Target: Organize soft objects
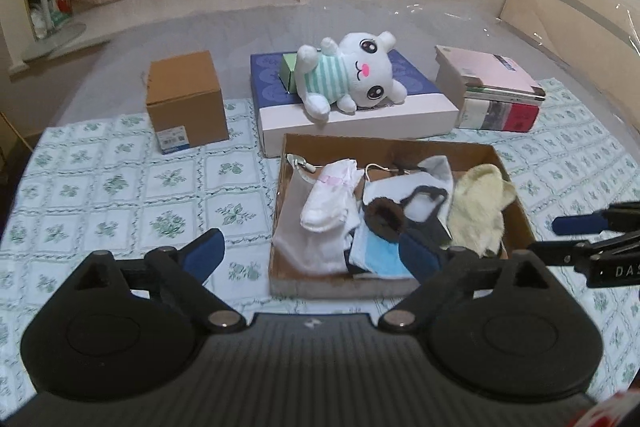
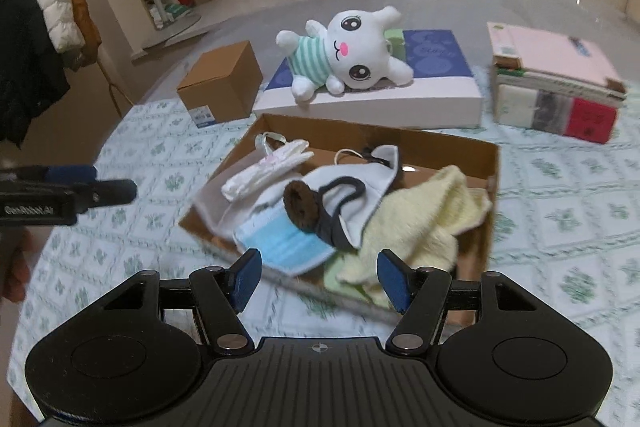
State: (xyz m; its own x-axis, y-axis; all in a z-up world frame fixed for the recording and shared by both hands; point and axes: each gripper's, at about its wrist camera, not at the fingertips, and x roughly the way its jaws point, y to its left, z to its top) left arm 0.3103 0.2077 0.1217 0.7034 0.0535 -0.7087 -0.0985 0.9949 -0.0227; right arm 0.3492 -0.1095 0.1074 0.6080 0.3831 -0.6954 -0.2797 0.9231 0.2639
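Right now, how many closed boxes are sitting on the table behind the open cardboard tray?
3: a brown cardboard box at left, a blue-topped flat box in the middle under the plush toy, and a pink-topped box at right. None looks hidden.

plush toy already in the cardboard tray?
No, the plush toy lies on the blue-topped flat box behind the cardboard tray, outside it.

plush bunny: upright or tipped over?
Tipped over. The plush bunny lies on its back across the blue-topped flat box, face up, limbs splayed, head toward the camera.
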